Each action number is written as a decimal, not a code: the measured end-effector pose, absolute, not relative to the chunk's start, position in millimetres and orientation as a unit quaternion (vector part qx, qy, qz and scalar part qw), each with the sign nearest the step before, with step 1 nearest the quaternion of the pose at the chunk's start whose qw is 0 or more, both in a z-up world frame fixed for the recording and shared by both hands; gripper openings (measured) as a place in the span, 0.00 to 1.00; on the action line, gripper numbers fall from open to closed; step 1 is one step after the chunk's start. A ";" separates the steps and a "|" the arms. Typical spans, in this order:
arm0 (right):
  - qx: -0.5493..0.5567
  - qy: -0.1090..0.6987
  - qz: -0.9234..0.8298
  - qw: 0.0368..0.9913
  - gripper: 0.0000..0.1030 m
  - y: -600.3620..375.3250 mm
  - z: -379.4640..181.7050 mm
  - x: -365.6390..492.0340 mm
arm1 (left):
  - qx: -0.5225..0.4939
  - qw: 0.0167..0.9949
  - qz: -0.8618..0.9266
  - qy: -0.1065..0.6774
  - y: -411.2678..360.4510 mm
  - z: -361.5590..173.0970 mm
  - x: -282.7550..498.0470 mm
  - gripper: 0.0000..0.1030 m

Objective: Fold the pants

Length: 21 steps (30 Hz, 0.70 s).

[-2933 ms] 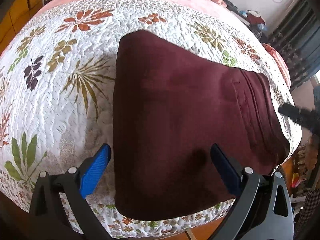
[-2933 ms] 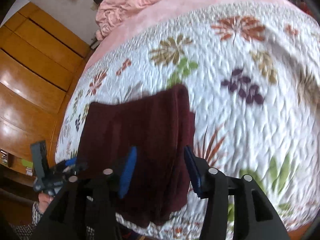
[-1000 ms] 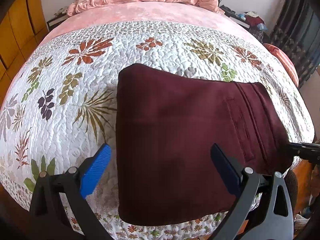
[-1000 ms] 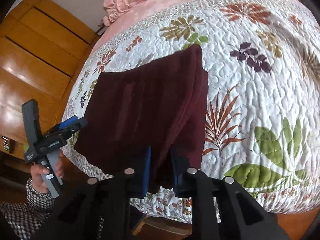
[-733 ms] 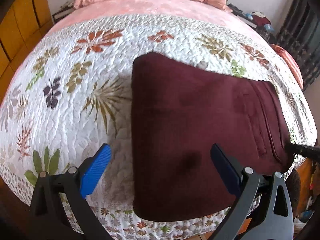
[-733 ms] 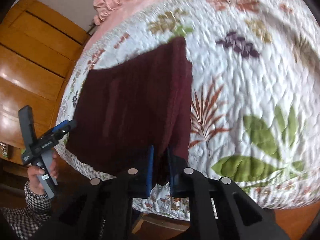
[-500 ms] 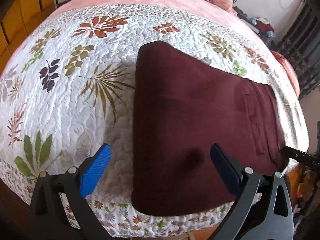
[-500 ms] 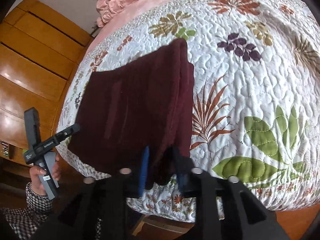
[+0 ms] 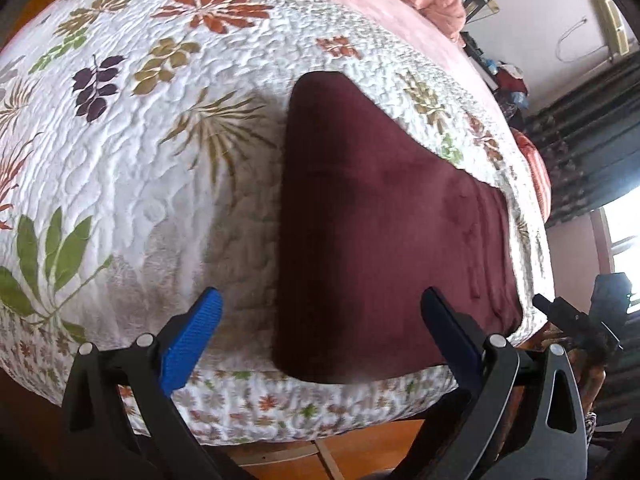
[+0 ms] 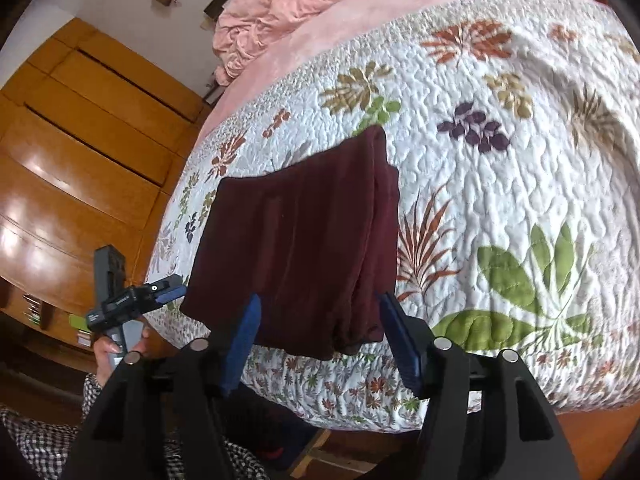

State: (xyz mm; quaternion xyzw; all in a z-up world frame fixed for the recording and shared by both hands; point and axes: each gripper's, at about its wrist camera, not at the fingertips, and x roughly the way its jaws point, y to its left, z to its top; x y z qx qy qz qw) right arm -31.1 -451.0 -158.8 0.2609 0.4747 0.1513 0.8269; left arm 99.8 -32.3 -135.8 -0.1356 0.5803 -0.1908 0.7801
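The dark maroon pants [image 9: 384,220] lie folded into a flat stack on the floral quilt [image 9: 120,160], near the bed's front edge. They also show in the right wrist view [image 10: 304,240], with stacked layer edges on the right side. My left gripper [image 9: 320,324] is open and empty, its jaws wide, just in front of the stack's near edge. My right gripper [image 10: 320,328] is open and empty, jaws spread at the stack's near end, not holding the cloth. The left gripper also shows in the right wrist view [image 10: 140,300], held in a hand.
A pink blanket [image 10: 300,0] is bunched at the head of the bed. A wooden wardrobe [image 10: 80,140] stands along one side. Dark curtains [image 9: 592,136] and clutter are on the other side. The quilt [image 10: 520,160] spreads wide beside the pants.
My right gripper was shut on the stack's near end and has opened and let it go. My left gripper stayed open and shifted a little along the bed edge.
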 end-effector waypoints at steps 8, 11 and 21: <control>0.301 0.492 0.157 0.801 0.68 -457.6 -192.2 -16.5 | -0.123 0.757 -0.207 0.607 -40.9 -161.4 118.9 0.96; 0.310 0.496 0.167 0.794 0.71 -459.7 -200.1 -9.2 | -0.114 0.753 -0.219 0.610 -50.7 -166.2 126.2 0.96; 0.329 0.515 0.219 0.760 0.74 -468.8 -225.9 16.0 | -0.112 0.716 -0.279 0.630 -81.0 -184.3 145.5 0.96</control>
